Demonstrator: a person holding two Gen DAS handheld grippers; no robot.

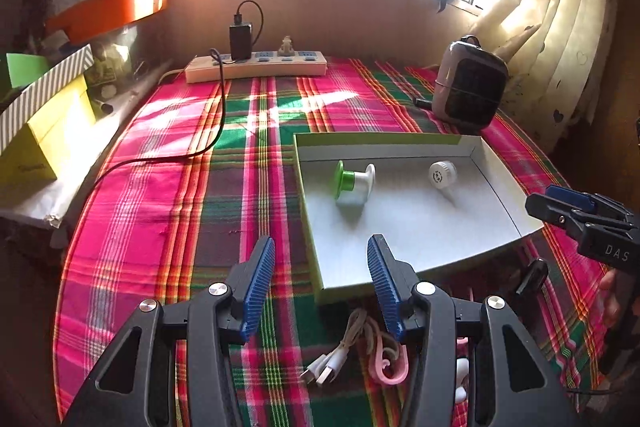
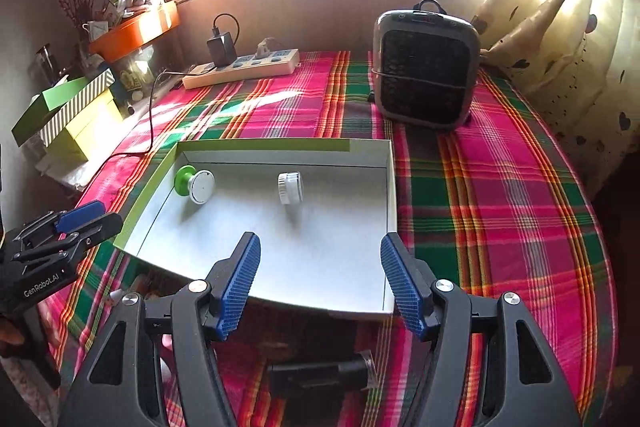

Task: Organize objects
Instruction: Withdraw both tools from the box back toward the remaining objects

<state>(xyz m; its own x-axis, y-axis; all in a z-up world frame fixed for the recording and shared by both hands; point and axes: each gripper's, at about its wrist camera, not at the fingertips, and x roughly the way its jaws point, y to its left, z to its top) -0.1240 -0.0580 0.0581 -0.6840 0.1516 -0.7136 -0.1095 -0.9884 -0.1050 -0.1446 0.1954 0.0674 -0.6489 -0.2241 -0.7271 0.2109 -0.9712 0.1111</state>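
tray: shallow white cardboard tray with green rim [image 1: 308, 223], already holding a green-and-white spool [image 1: 354, 181] and a white round cap [image 1: 442, 174]
left gripper [image 1: 320, 287]: fingers apart, empty
right gripper [image 2: 320, 285]: fingers apart, empty
step: between picks, I'd guess
next: white USB cable [image 1: 336, 359] and pink plastic hook [image 1: 386, 359] lie just outside the tray, so drop down and grab one

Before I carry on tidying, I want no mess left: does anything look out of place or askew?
Yes. Loose bits still lie on the cloth before the tray: a white cable and a pink hook. In the tray, the green-and-white spool and a white cap lie on their sides.
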